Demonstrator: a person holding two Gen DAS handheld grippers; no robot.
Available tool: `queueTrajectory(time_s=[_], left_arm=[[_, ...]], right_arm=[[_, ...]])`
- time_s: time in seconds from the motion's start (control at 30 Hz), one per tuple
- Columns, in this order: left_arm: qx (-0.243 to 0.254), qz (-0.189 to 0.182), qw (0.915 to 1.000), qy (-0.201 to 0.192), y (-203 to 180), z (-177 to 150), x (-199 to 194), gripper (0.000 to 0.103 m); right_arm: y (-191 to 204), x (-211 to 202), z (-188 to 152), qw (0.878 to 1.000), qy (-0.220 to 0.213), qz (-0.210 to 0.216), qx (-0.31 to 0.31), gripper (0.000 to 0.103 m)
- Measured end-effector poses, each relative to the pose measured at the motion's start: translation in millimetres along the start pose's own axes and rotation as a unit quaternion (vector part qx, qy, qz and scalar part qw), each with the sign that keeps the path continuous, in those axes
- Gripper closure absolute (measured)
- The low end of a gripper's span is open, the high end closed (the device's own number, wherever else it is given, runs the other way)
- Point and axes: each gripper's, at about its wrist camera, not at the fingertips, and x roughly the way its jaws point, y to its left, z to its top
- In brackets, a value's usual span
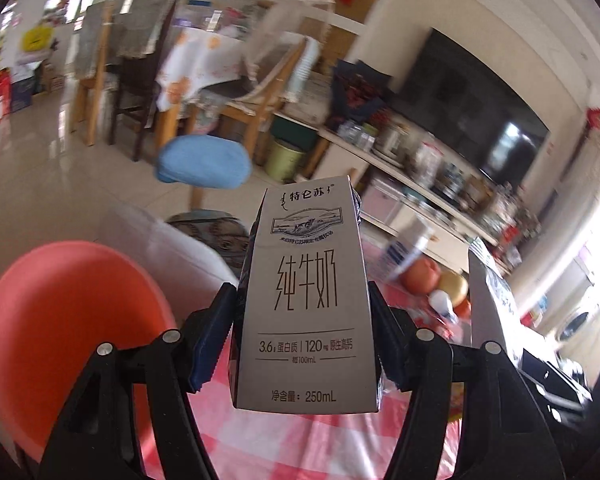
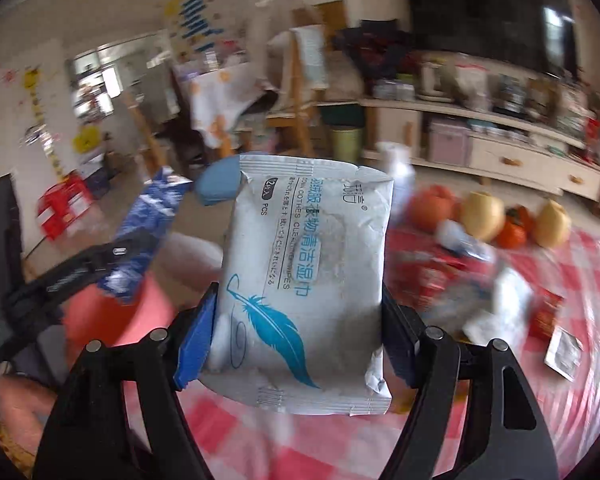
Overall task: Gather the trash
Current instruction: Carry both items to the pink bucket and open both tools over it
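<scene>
Milk carton point(image 1: 306, 300) matt paperboard — wipes pack point(image 2: 304, 292) crinkled plastic film.

Each hand-held gripper point(image 1: 304, 320) point(image 2: 300, 332) has black arms, blue ridged pads, silver pins.

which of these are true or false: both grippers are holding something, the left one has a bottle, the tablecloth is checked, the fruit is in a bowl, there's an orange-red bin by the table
1. Both grippers hold something. True: the left gripper clamps a milk carton and the right gripper clamps a pack of wipes.
2. The left gripper has a bottle. False: it is a grey milk carton, held upright.
3. The tablecloth is red and white checked. True.
4. The fruit sits in a bowl. False: it lies straight on the tablecloth.
5. An orange-red bin shows to the left of the carton. True.
</scene>
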Motion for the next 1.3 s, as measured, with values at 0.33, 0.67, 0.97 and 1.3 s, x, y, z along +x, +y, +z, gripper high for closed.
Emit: queueTrajectory(time_s=[0.33, 0.67, 0.97, 1.3], left_arm=[[-0.141, 0.15, 0.9785, -0.004, 115.9, 17.4, -14.7, 0.038], [-0.23, 0.229, 0.9456, 0.023, 182.0, 9.0, -15.2, 0.022], [-0.195, 0.218, 0.9556, -0.035, 169.2, 13.3, -26.6, 0.015], [-0.006, 0.12, 0.9776, -0.173, 74.2, 25.6, -34.5, 0.009]], right_arm=[[122.5, 75.2, 33.3, 0.99, 0.046, 0.125, -0.047, 0.029], [166.3, 115.7, 23.0, 0.983, 0.083, 0.161, -0.036, 0.024], [148.4, 82.3, 11.1, 0.994, 0.03, 0.103, -0.035, 0.01], [109.5, 49.5, -28.8, 0.996, -0.029, -0.007, -0.084, 0.007]])
